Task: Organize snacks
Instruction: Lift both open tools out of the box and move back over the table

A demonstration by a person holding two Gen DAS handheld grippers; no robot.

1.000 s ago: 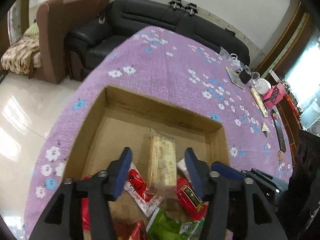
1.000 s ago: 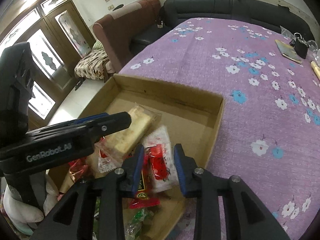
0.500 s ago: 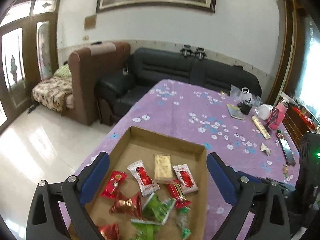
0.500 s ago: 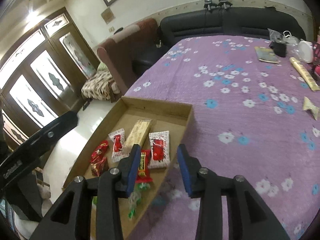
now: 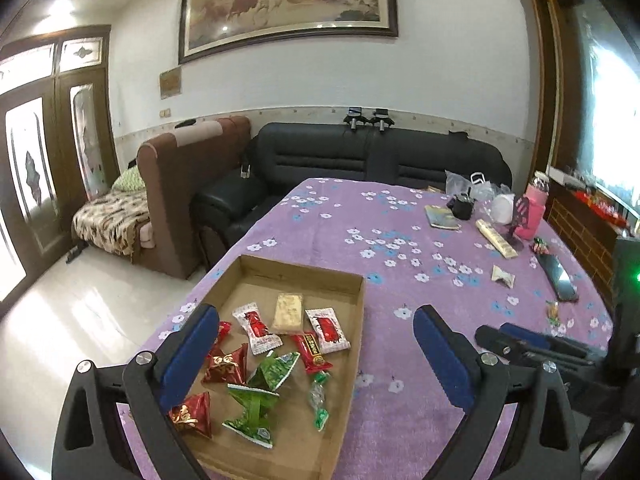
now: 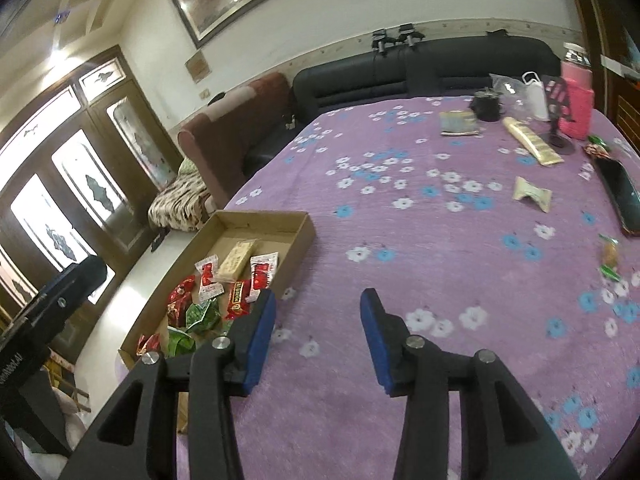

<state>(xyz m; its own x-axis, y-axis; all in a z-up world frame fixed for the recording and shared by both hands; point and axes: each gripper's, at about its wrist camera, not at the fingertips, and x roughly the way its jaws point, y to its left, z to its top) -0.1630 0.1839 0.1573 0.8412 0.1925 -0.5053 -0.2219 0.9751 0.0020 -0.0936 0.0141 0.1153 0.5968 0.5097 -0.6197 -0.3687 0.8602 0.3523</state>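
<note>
Both grippers empty, above table.
Left gripper [image 5: 316,354] spread wide over cardboard tray [image 5: 304,278]; right gripper [image 6: 316,336] parted, tray at 10 o'clock.

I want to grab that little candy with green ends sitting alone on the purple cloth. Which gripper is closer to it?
Right. The right gripper hovers open over the cloth, with the candy ahead to its right. The left gripper hangs open over the cardboard box, farther away.
</note>
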